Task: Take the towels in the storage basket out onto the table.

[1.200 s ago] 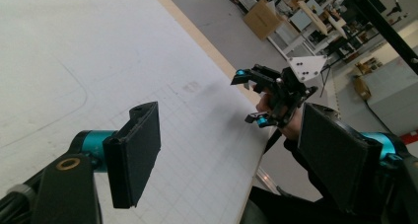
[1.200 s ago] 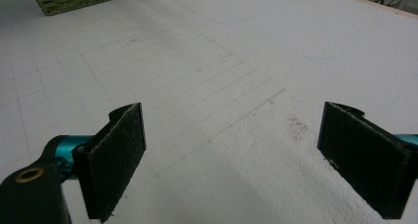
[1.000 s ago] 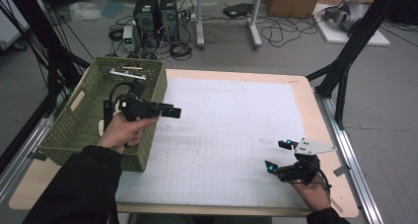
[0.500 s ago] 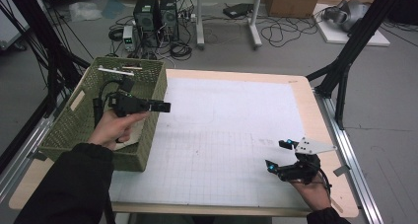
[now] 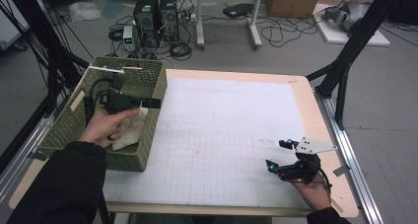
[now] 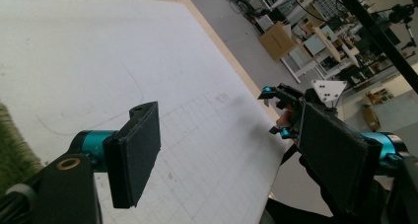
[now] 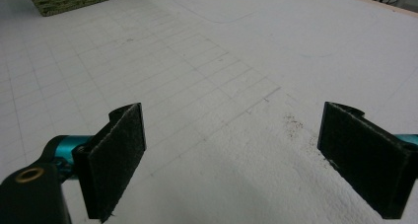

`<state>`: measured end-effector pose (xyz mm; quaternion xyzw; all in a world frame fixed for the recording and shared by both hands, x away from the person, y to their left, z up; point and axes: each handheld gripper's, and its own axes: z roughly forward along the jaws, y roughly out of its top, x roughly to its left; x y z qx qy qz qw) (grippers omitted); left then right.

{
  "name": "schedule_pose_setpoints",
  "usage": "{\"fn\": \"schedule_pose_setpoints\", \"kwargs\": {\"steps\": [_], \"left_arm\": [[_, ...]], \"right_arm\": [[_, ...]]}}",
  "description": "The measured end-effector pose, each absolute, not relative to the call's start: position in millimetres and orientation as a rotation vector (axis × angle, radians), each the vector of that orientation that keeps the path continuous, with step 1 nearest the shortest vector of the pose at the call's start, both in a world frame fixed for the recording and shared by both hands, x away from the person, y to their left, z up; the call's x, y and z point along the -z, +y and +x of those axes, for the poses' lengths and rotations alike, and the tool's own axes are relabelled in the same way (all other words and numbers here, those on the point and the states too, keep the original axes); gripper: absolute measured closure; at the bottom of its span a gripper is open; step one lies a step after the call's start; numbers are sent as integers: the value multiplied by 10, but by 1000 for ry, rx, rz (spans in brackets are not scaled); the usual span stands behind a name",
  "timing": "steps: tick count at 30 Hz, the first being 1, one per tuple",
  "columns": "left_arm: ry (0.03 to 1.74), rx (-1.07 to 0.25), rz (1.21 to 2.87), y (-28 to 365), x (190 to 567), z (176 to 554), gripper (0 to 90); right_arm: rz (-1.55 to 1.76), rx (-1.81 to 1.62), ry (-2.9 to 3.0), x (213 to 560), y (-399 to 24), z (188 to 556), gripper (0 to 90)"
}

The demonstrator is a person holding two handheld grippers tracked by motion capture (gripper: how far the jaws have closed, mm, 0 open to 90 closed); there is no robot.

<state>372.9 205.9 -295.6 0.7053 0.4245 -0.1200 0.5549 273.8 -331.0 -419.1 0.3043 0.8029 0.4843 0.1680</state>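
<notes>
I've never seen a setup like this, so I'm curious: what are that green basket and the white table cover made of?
The green woven basket looks like wicker or plastic rattan: its walls show a coarse matte weave. The white gridded table cover seems to be a soft matte mat, perhaps cloth or foam, since it wrinkles near the right tool. Neither is certain.

Black sleeves on both arms — black grippers with teal joints, flat dark-padded jaws, brass-ringed screw holes.

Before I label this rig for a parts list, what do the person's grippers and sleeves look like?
Both grippers, left gripper and right gripper, are black with flat dark padded jaws on teal mounts. The right carries a grey three-cornered plate; a black cable loops off the left. Sleeves are black.
</notes>
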Motion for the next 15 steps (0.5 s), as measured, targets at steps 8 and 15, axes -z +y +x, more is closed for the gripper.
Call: {"fn": "schedule_pose_setpoints", "kwargs": {"steps": [8,15], "left_arm": [[1034,250,1654,2201,2975,3727,246],[1090,199,1653,2351,3040,3743,249]], "right_arm": [[874,-1381,2286,4191,-3309,2737,102],[873,-1379,2287,4187,-3304,2731,102]]}}
